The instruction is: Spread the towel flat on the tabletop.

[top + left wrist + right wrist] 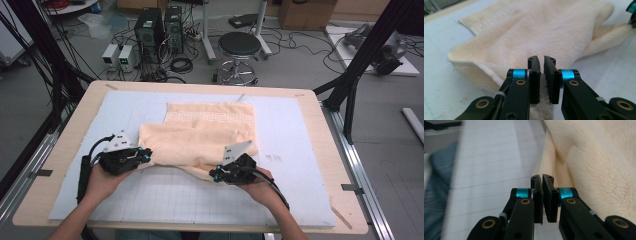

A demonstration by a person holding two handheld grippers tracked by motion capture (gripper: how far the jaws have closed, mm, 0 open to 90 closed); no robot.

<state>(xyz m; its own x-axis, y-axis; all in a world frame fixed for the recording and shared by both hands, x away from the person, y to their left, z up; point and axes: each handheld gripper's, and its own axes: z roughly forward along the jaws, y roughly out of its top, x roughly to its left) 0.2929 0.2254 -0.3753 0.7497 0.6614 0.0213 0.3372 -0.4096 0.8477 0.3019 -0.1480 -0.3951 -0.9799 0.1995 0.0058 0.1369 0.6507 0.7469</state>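
Centrally, cream towel [210, 132] is laid on white gridded mat [300, 165] atop wooden table [320, 107], near half folded back over far half; woven key-pattern band is seen toward 12 o'clock. Left gripper [145, 156], at towel's 8 o'clock, is pinched together on towel edge [541, 105]. Right gripper [215, 175], at towel's 5 o'clock, is nearly closed; cloth between its jaws cannot be told. Print on blue jaw collar [566, 192] is too small to be read.
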